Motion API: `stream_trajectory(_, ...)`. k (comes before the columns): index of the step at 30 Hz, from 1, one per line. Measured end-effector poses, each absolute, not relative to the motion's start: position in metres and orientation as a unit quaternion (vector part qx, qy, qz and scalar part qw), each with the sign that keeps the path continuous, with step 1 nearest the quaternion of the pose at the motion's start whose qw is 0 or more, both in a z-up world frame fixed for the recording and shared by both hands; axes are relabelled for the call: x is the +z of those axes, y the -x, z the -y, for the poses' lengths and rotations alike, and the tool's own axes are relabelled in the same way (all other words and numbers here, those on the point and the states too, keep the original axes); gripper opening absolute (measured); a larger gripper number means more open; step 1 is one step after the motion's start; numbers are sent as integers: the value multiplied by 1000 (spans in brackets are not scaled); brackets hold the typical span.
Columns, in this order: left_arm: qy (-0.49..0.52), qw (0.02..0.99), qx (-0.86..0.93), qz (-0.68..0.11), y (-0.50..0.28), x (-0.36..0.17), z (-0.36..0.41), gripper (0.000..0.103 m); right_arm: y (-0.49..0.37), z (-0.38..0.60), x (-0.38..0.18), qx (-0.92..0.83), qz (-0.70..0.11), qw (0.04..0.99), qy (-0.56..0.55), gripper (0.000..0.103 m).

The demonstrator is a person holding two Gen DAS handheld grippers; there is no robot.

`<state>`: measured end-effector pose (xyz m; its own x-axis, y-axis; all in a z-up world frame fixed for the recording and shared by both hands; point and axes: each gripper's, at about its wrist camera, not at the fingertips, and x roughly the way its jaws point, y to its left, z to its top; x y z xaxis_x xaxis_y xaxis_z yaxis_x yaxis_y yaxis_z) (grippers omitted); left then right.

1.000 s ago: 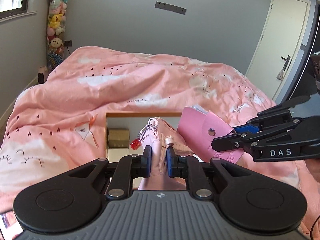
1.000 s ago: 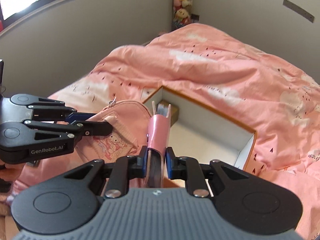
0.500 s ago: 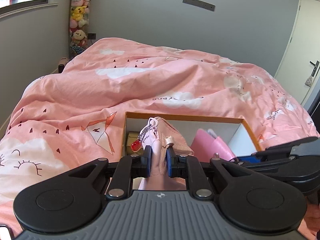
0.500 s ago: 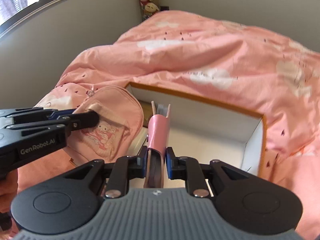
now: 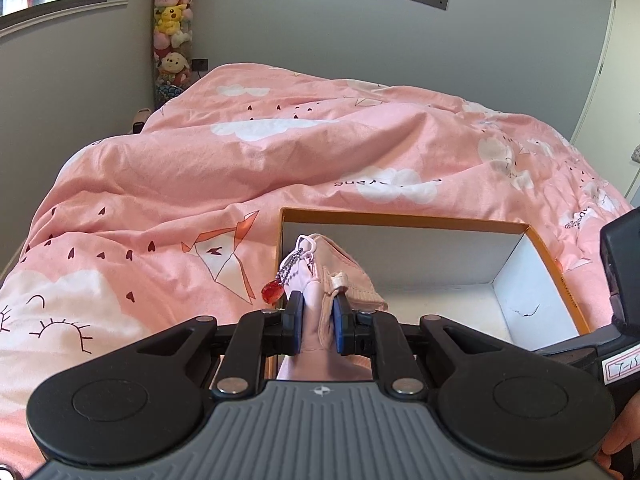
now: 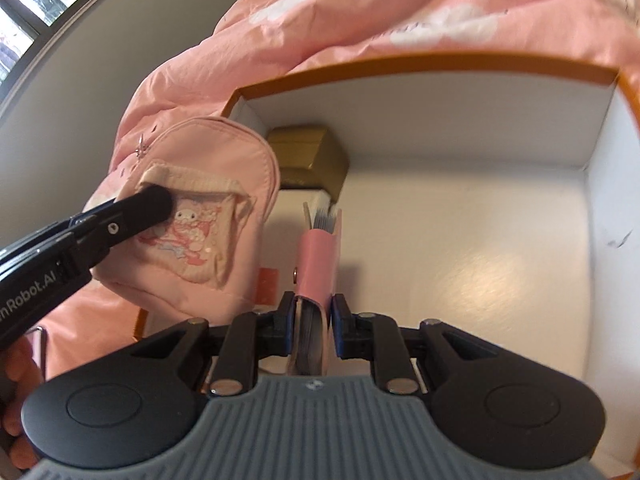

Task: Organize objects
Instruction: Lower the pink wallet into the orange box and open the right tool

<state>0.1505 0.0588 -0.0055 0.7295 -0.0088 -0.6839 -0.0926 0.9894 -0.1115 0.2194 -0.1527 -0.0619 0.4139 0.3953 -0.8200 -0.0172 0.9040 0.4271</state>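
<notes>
Pink card holder clamped upright in the right gripper, held low inside the open orange-edged box, near a gold block at the box's far left corner. Pink pouch with a red charm pinched in the left gripper, jaws tight on the fabric, over the box's left edge. Box resting on the bed's pink duvet.
</notes>
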Motion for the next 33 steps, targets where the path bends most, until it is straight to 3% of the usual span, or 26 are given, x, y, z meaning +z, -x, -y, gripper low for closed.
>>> stream_trajectory(11, 74, 923, 20, -378, -155, -13, -63, 17, -232, 149, -85, 114, -596, 784, -131, 23)
stream_trajectory(16, 87, 921, 17, -379, -158, -11, -70, 17, -240, 146, -90, 90, -620, 776, -78, 38)
stream_trajectory(23, 103, 917, 13, -384, -161, -12, -75, 17, -248, 143, -96, 93, -652, 753, -11, 46)
stream_trajectory(25, 105, 917, 12, -384, -161, -12, -75, 17, -251, 143, -95, 97, -655, 749, -2, 59)
stream_trajectory(29, 108, 917, 10, -383, -161, -13, -73, 17, -260, 144, -99, 94, -664, 742, 1, 56)
stream_trajectory(30, 109, 917, 9, -384, -161, -14, -72, 17, -262, 145, -102, 97, -670, 736, -6, 50)
stream_trajectory(33, 109, 916, 6, -386, -159, -16, -70, 17, -263, 146, -105, 105, -670, 735, -18, 49)
